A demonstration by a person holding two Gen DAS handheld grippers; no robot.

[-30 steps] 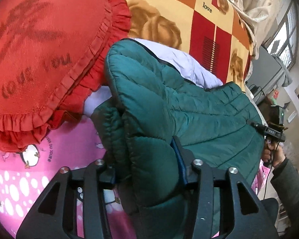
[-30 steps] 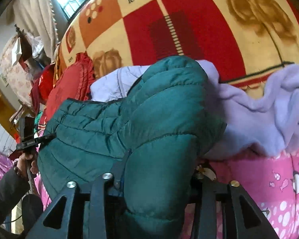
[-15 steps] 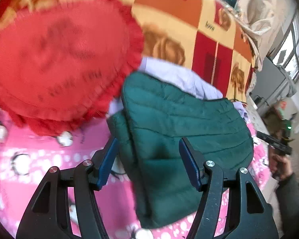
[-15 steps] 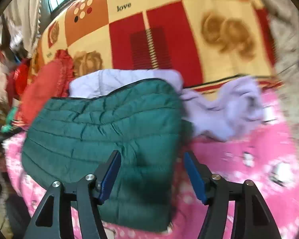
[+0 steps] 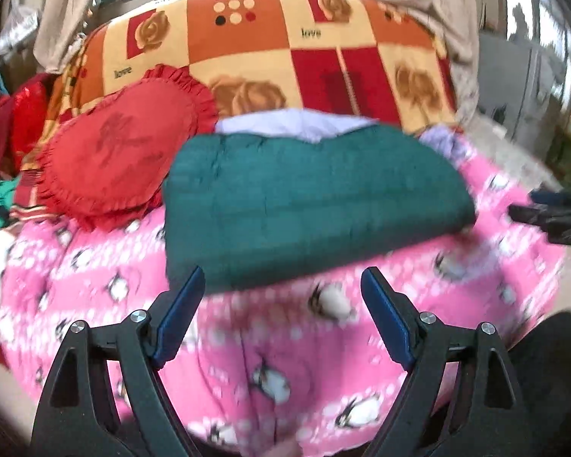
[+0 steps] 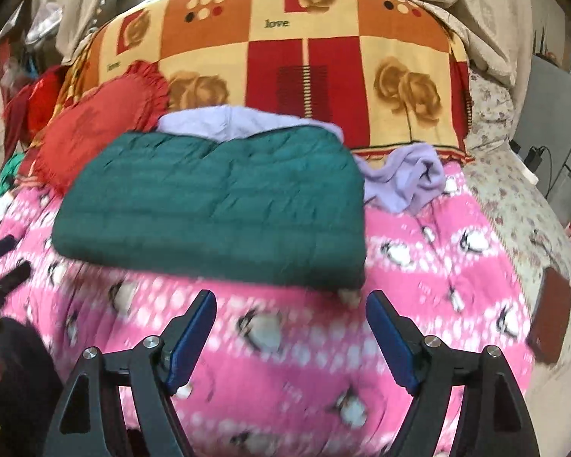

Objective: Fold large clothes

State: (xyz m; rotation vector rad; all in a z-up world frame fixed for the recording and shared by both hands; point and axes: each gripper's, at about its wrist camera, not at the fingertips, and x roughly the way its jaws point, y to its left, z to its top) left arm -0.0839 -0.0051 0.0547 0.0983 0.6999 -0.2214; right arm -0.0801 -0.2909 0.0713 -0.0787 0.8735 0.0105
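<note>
Each view is taken from a wrist camera that looks forward along two fingers, downward at a slant onto a bed. In the left wrist view, the left gripper (image 5: 279,285) is seen at the bottom edge, and the folded green jacket (image 5: 312,198) lies a little beyond it, near the middle. In the right wrist view, the right gripper (image 6: 291,308) is seen at the bottom, and the green jacket (image 6: 217,209) is placed more to the left. The same pink bedcover (image 5: 270,361) (image 6: 285,342), red cushion (image 5: 122,152) (image 6: 95,122) and checked blanket (image 5: 270,49) (image 6: 304,49) are shared by both views. Both pictures are blurred.
</note>
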